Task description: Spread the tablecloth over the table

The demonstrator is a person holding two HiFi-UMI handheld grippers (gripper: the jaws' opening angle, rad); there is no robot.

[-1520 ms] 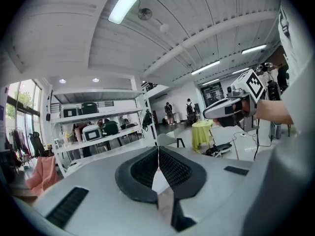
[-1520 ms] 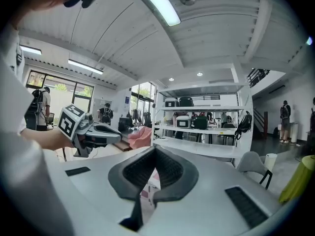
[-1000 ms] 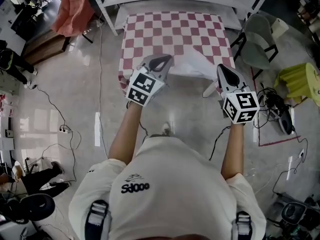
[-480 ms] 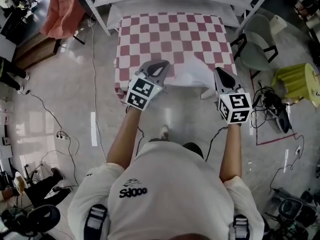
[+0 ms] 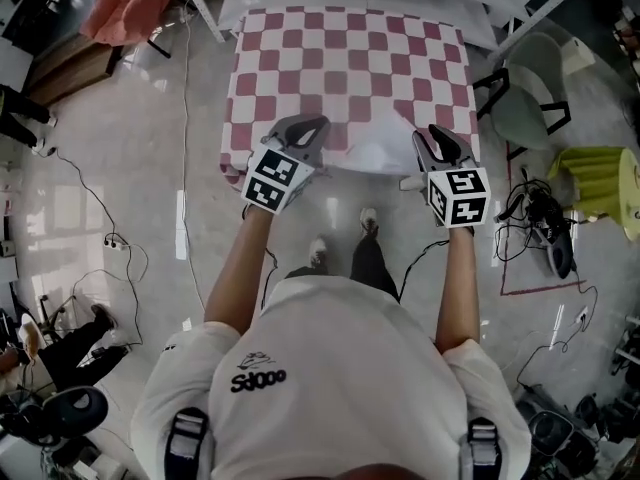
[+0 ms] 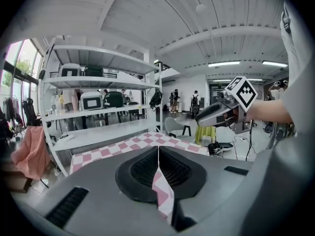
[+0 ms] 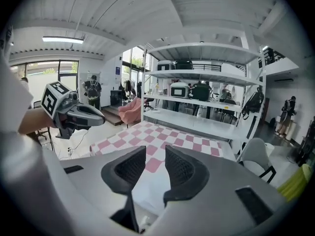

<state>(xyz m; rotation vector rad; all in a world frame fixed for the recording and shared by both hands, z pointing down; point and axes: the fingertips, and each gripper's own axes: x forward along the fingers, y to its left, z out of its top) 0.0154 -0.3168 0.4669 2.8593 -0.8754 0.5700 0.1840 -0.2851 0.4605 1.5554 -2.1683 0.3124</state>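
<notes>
A pink-and-white checked tablecloth (image 5: 340,68) covers the table ahead of me. At its near edge a flap (image 5: 385,146) lies turned over, white underside up. My left gripper (image 5: 303,131) is at the near left edge, shut on the cloth's hem (image 6: 160,181), which runs pinched between its pads in the left gripper view. My right gripper (image 5: 437,140) is at the near right edge and its jaws are opening. In the right gripper view (image 7: 155,162) the pads stand apart, with the white cloth (image 7: 147,188) below the gap and no pad pressing it.
A white shelving rack (image 7: 206,104) stands behind the table. A grey-green chair (image 5: 525,108) and a yellow stool (image 5: 600,173) are to the right. An orange cloth (image 5: 125,3) hangs at the far left. Cables trail on the floor (image 5: 120,258). My feet (image 5: 340,243) are near the table's edge.
Both grippers have come down and toward the table's near edge. The raised white flap has sunk and flattened, and the right gripper no longer lifts it.
</notes>
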